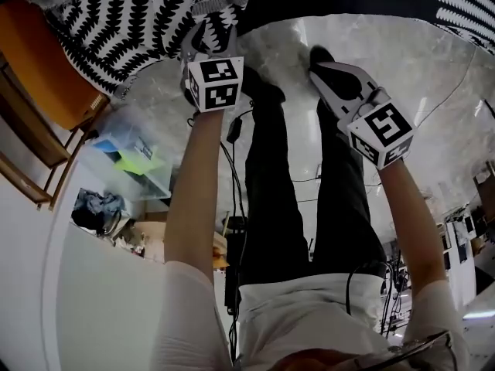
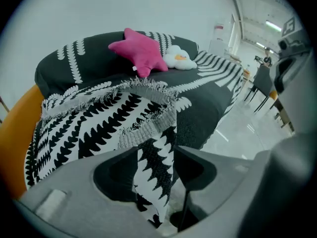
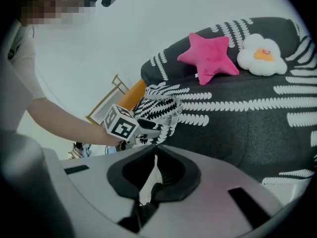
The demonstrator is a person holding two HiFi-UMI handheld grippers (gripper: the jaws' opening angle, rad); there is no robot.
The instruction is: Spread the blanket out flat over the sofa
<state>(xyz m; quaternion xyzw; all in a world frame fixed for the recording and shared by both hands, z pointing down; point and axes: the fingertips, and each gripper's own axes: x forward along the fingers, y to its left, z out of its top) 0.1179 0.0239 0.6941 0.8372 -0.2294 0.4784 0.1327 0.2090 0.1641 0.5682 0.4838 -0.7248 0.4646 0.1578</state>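
A black-and-white leaf-patterned blanket (image 2: 99, 128) lies bunched over the left end of the sofa (image 2: 208, 108), which wears a dark cover with white leaf stripes. My left gripper (image 2: 156, 155) is shut on a hanging strip of the blanket. In the head view this gripper (image 1: 213, 25) reaches up into the blanket (image 1: 116, 22). My right gripper (image 3: 155, 150) has its jaws together with nothing between them. It hovers over the floor to the right (image 1: 317, 56), apart from the blanket (image 3: 158, 103). The left gripper (image 3: 143, 128) also shows in the right gripper view.
A pink star cushion (image 2: 141, 51) and a white egg cushion (image 2: 178, 58) rest against the sofa back. An orange seat (image 1: 46, 60) with a wooden frame stands at the left. A clear plastic box (image 1: 135, 149) and cables (image 1: 232, 153) lie on the floor. Chairs (image 2: 262, 88) stand beyond the sofa.
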